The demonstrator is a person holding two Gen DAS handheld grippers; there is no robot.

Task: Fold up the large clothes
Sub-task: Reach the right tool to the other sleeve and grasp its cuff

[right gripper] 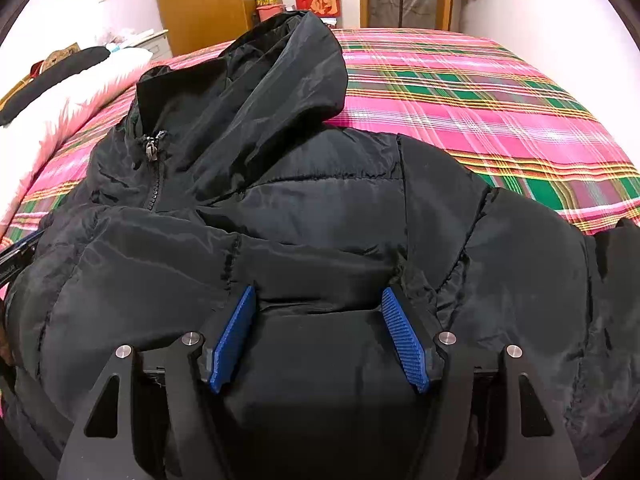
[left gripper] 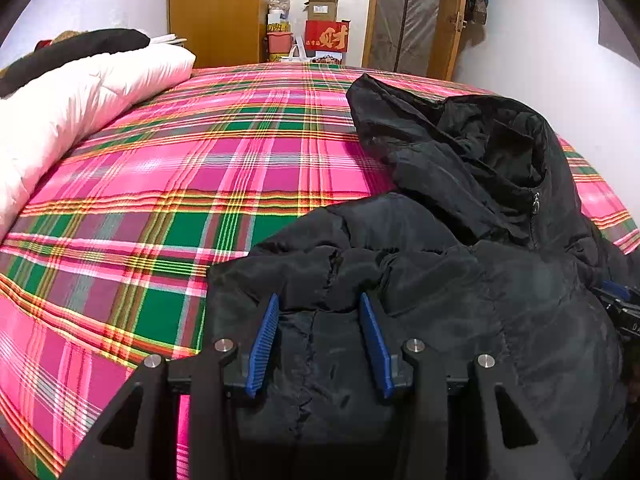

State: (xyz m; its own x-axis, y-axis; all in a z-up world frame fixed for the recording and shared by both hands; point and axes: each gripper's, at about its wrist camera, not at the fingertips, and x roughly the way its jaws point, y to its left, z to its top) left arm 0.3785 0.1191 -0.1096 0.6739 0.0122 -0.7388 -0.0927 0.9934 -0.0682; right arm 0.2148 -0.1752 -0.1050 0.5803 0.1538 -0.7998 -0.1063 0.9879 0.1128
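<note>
Midway across a plaid bedspread point(left gripper: 160, 184), a black hooded puffer jacket point(right gripper: 304, 208) lies rumpled on the bed, zipper up and hood point(right gripper: 280, 76) pointing toward the far wall. Both claws bear down on its near portion. The left claw point(left gripper: 318, 312) stands at a middling spread over a quilted panel near the jacket's left edge, fabric bulging between its blue pads point(left gripper: 266, 340); whether those pads press the cloth cannot be told. The right claw point(right gripper: 320, 304) stands wide, a fat roll of padding filling the gap between its pads, and again a firm pinch cannot be confirmed.

Judging from the slippery shell and thick fill, the step in hand appears to be taking hold of the near part to start a fold. Doing it well likely means biting at a stitched seam rather than on a puffed panel, gathering both layers, closing both claws firmly before lifting, and moving the two hands together so the jacket folds evenly toward the hood. A white quilt point(left gripper: 76, 96) lies well apart at the bed's left side.
</note>
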